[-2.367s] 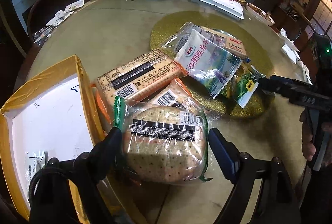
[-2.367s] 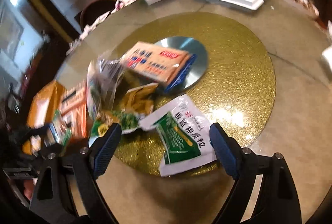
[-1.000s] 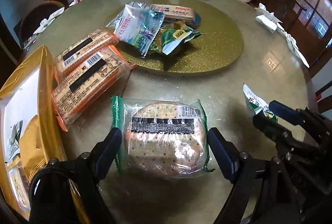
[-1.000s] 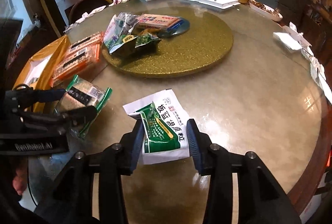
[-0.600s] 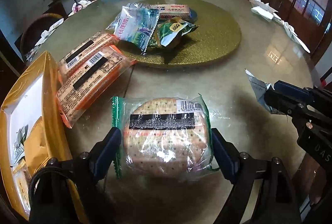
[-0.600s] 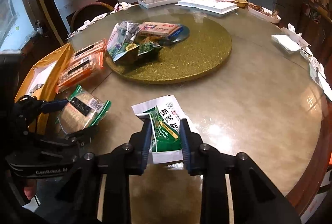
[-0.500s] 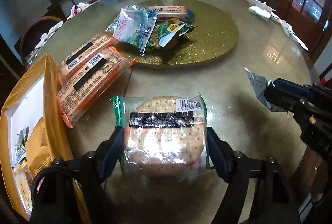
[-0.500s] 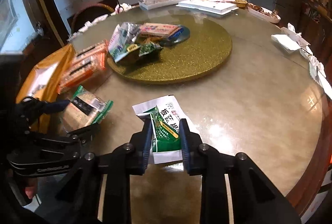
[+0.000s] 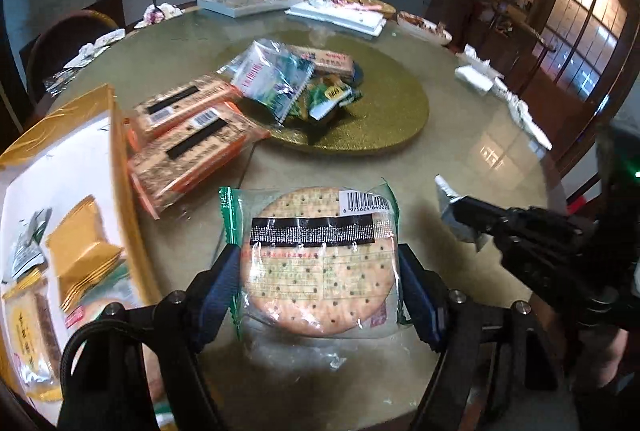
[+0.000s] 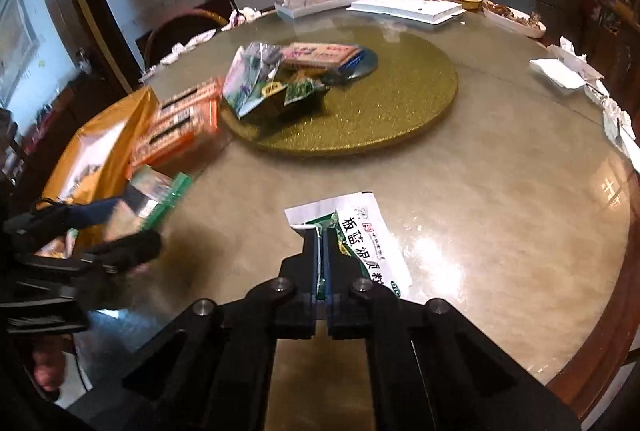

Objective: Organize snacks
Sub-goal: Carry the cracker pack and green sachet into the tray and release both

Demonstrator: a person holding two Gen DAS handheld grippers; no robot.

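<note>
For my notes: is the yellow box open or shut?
Open: the yellow box has no lid on, and packets lie inside it.

Your two wrist cameras each look steeply down along their own fingers at the round table (image 9: 472,135), close up. Both face the gold turntable (image 9: 384,111) (image 10: 400,103); each also catches the other gripper at its edge

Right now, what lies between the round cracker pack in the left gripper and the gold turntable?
Only bare tabletop, seen in the left wrist view, between the round cracker pack and the gold turntable; the orange cracker packs lie off to the side.
</note>
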